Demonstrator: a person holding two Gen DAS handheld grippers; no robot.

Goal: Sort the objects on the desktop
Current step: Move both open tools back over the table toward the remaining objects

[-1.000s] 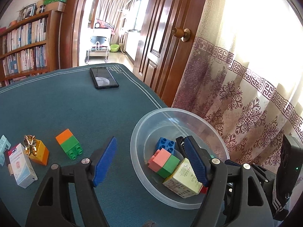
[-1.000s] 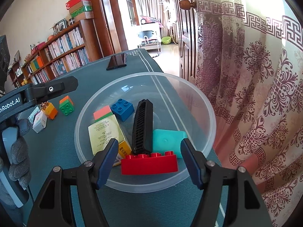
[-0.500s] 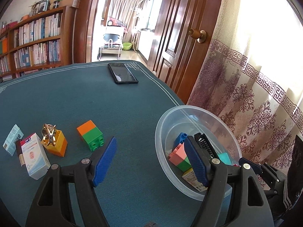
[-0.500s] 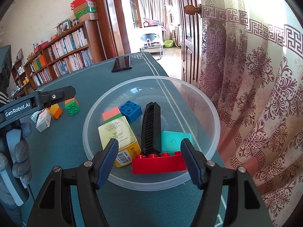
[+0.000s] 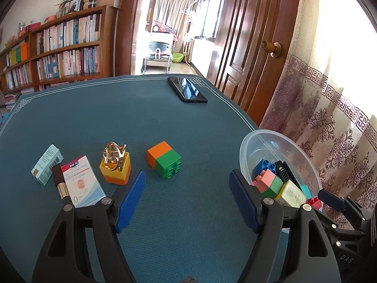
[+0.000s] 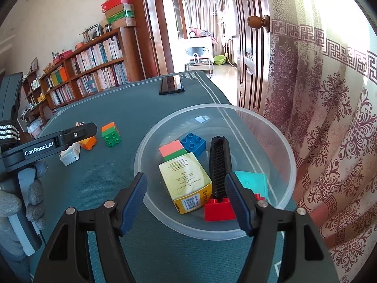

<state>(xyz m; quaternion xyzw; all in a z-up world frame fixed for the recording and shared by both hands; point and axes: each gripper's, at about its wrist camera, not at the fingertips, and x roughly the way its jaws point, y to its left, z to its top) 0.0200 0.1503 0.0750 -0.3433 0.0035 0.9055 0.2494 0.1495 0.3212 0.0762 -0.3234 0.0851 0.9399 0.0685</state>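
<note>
A clear plastic bowl (image 6: 278, 141) (image 5: 249, 146) near the table's right edge holds a yellow carton (image 6: 186, 181), a pink-green block (image 6: 172, 151), a blue block (image 6: 193, 141), a black comb (image 6: 219, 162), a teal piece (image 6: 254, 181) and a red brick (image 6: 219, 210). My right gripper (image 6: 186, 202) hangs open over the bowl's near rim, holding nothing. My left gripper (image 5: 188, 200) is open and empty above bare mat. Just beyond it lie an orange-green block (image 5: 165, 160), a yellow-orange block topped by a gold clip (image 5: 115, 165), a white-blue box (image 5: 82, 181), a lipstick tube (image 5: 59, 181) and a pale green box (image 5: 47, 165).
A black phone (image 5: 187, 89) lies near the far edge of the blue-green table mat (image 5: 117, 118). A patterned curtain (image 6: 329, 118) and a wooden door (image 5: 247, 35) stand just right of the table. A gloved hand (image 6: 14, 200) holds the left gripper's handle.
The left gripper has swung left, away from the bowl, so the loose blocks and boxes now lie ahead of it. The right gripper has drawn back slightly from the bowl. Both stayed open.
</note>
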